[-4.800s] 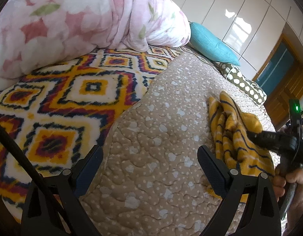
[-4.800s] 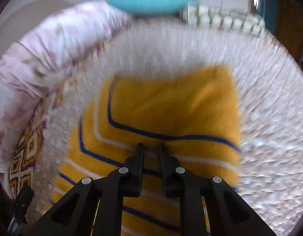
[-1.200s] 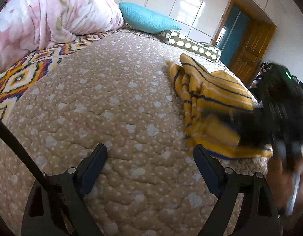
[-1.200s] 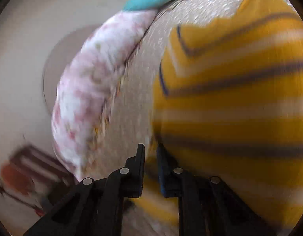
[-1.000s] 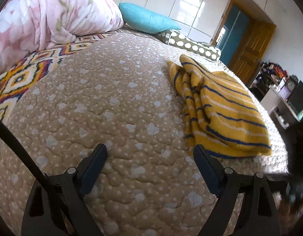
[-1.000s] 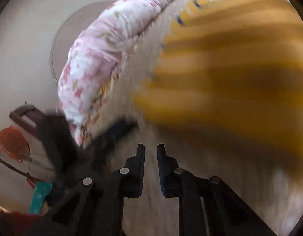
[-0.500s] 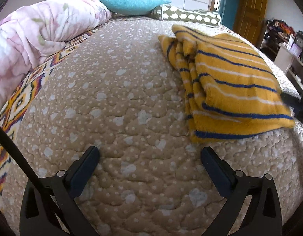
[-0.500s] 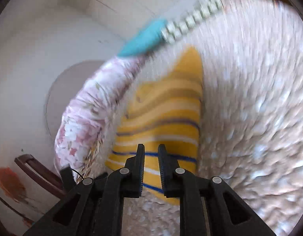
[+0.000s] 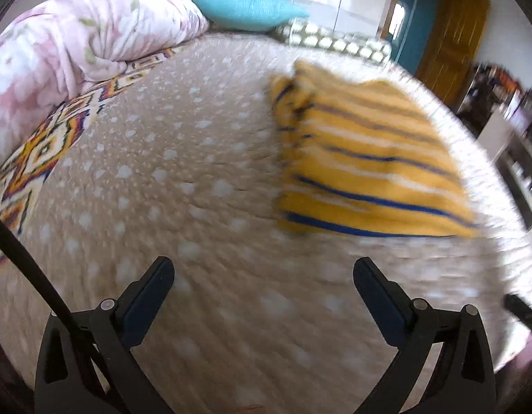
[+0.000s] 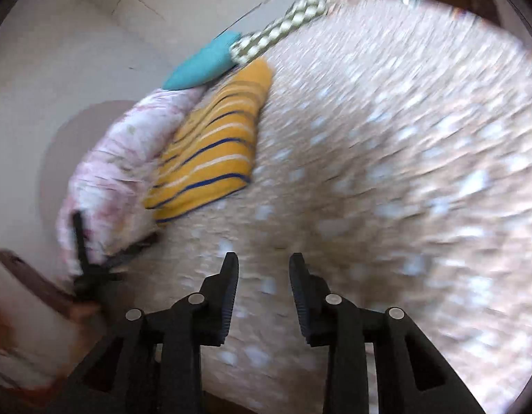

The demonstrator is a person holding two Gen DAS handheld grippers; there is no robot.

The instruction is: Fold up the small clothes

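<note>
A yellow garment with blue and white stripes (image 9: 366, 169) lies folded flat on the beige dotted quilt (image 9: 204, 179). My left gripper (image 9: 262, 276) hovers wide open over the quilt, short of the garment's near edge, with nothing between its fingers. In the right wrist view the same garment (image 10: 210, 158) lies well away at the left. My right gripper (image 10: 262, 269) is over bare quilt (image 10: 386, 172), its jaws opening and nothing between them. The left gripper (image 10: 93, 269) shows blurred at that view's left edge.
A pink floral duvet (image 9: 76, 45) is heaped at the far left beside a bright patterned blanket (image 9: 28, 158). A teal pillow (image 9: 245, 8) and a dotted pillow (image 9: 335, 41) lie at the bed's head. A wooden door (image 9: 449, 34) and cluttered furniture (image 9: 507, 117) stand to the right.
My right gripper let go of the garment, swung off it to bare quilt and its jaws parted. My left gripper widened and drew back a little. The garment now lies flat and folded.
</note>
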